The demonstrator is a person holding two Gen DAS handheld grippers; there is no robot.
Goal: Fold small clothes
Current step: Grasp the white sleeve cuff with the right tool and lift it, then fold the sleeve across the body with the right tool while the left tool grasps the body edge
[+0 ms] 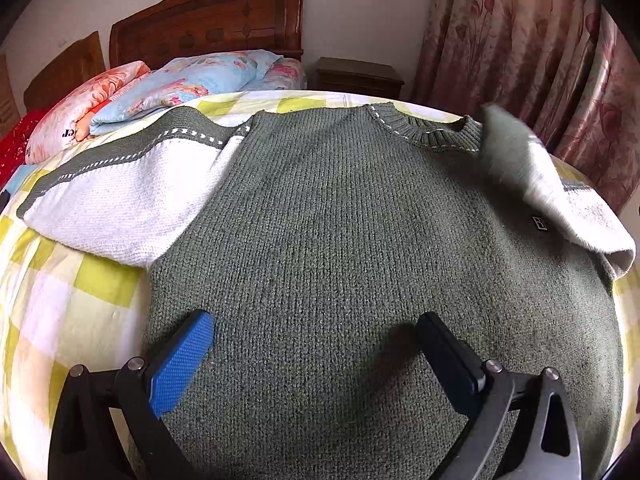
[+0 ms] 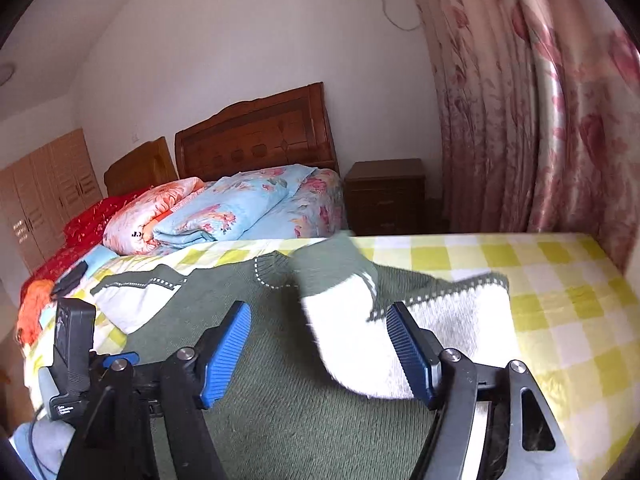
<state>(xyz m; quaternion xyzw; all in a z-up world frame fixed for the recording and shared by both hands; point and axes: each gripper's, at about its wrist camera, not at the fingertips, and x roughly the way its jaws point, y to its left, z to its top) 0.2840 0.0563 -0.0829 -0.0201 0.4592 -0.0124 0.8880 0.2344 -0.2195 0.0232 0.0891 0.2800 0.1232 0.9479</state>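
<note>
Sweater (image 1: 340,240) lies flat on the bed (image 1: 80,280), collar toward the headboard (image 1: 208,20). Right sleeve (image 2: 400,340) folded over the body, blurred. Left claw (image 1: 316,344) wide open over the hem, empty. Right claw (image 2: 320,340) open, gripping nothing.

sweater (image 1: 340,220): lying flat on the bed (image 1: 60,280)
right sleeve (image 2: 360,340): lying across sweater's body
quilts (image 1: 176,84): sitting behind sweater
nightstand (image 2: 384,196): standing beside headboard (image 2: 256,140)

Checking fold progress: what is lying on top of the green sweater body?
The right sleeve, white with a green stripe, is flopped across the sweater near its collar, blurred. The fabric under it is hidden. The left sleeve lies spread out on the checked bedsheet.
</note>
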